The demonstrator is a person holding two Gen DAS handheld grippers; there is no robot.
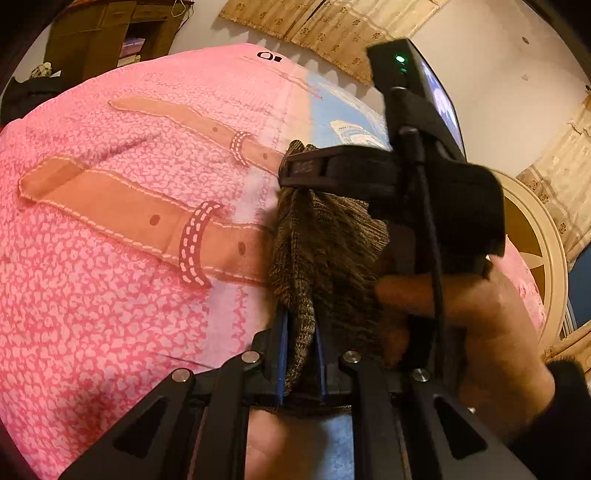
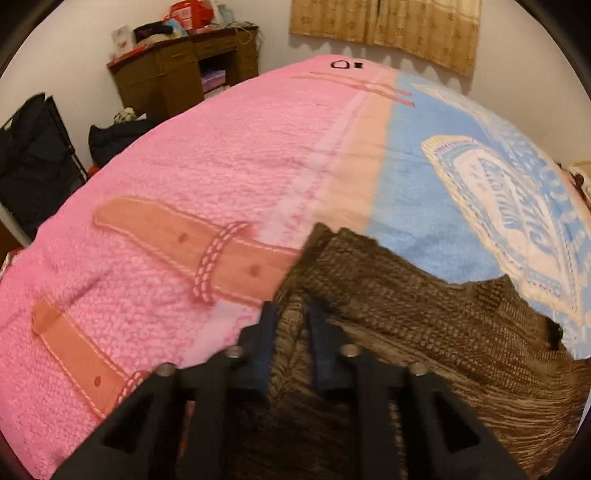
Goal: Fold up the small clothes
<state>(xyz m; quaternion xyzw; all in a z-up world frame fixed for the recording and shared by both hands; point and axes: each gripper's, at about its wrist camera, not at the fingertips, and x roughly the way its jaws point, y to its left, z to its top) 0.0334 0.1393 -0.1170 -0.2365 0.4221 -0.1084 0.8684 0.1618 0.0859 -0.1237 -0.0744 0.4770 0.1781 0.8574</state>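
A small brown knitted garment (image 1: 325,254) is held up over the pink and blue bedspread (image 1: 110,229). My left gripper (image 1: 301,332) is shut on a bunched strip of it between the blue pads. My right gripper (image 1: 291,171) shows in the left wrist view just beyond, its black fingers clamped on the garment's upper edge, held by a bare hand (image 1: 480,332). In the right wrist view the right gripper (image 2: 291,317) is shut on a fold of the brown knitted garment (image 2: 424,332), which spreads to the right and below over the bedspread (image 2: 184,184).
A brown wooden desk (image 2: 184,70) with clutter stands at the back left wall, with dark bags (image 2: 33,162) beside it. Patterned curtains (image 2: 384,26) hang behind the bed. A cream round bed frame (image 1: 535,251) is at the right.
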